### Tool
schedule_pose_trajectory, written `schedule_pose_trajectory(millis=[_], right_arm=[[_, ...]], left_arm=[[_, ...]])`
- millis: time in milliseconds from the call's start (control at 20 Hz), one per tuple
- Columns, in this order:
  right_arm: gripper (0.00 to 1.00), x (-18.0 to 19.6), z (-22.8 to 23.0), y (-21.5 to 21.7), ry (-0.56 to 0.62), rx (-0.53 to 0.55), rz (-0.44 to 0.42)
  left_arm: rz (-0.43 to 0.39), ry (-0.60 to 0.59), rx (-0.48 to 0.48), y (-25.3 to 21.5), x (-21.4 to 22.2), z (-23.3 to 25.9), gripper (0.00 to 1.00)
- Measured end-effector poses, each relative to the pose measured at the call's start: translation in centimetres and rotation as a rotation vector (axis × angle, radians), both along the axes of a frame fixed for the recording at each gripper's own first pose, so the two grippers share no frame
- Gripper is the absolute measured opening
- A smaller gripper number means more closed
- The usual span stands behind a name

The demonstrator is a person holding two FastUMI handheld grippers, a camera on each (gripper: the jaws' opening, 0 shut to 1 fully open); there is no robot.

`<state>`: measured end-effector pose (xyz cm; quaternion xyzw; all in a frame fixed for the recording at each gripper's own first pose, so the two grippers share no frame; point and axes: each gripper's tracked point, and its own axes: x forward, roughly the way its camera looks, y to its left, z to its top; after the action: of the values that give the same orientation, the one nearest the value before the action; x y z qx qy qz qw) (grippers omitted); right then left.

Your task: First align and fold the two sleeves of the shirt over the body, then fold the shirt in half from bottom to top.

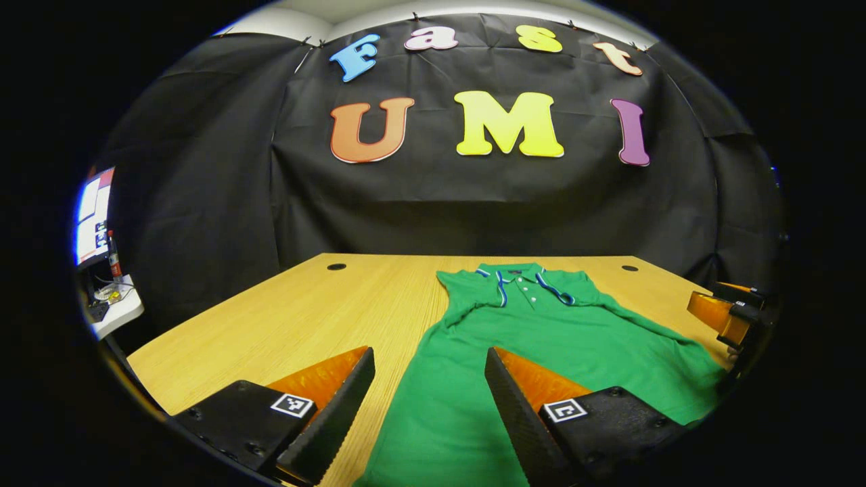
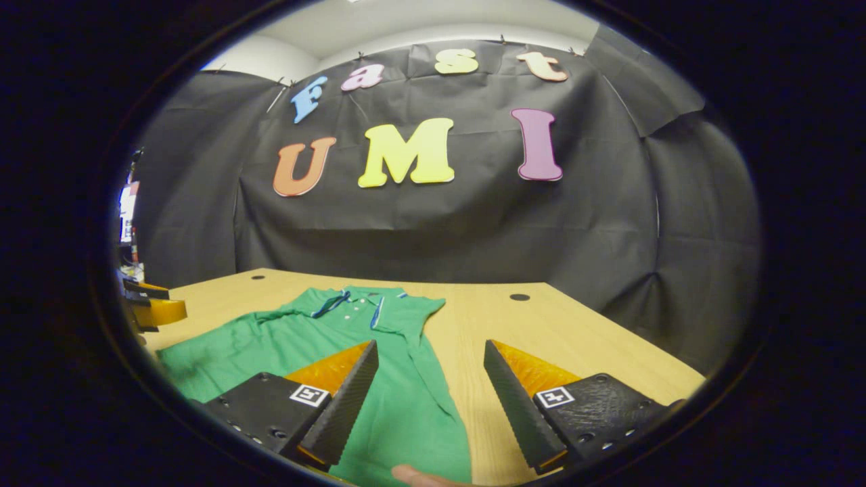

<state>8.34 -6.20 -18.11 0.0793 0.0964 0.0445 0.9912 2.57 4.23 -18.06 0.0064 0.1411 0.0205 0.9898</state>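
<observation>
The shirt (image 1: 541, 352) lies flat on the worktop (image 1: 291, 311), ahead of both jaws. Both grippers, left (image 1: 429, 368) and right (image 2: 431, 362), have jaws spread, pinching nothing.

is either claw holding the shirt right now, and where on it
Nothing is held. The left claw and right claw are both open above the green shirt, with no cloth between their fingers.

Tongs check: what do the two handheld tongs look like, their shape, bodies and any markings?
Both match. The left tongs and the right tongs each have two wedge-shaped fingers tapering to a point, with ridged, textured inner faces. Each finger sits on a blocky black mount with visible screws and a small square black-and-white marker on top. No cables or sleeves are visible on them.
</observation>
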Motion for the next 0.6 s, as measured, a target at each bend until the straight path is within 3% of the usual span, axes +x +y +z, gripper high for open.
schedule_pose_trajectory(millis=[250,350,600], right_arm=[[0.95,-7.5,-0.3,1.7,0.020,-0.003,0.086],[0.96,-9.7,-0.4,0.6,-0.001,-0.046,0.052],[0.95,-12.7,-4.1,-0.1,0.127,-0.042,0.030]], left_arm=[[-0.038,0.051,-0.076,1.0,-4.2,-3.1,1.00],[-0.023,0.091,-0.097,1.8,-5.7,-4.6,1.00],[-0.001,0.127,-0.090,3.4,-6.5,-5.5,1.00]])
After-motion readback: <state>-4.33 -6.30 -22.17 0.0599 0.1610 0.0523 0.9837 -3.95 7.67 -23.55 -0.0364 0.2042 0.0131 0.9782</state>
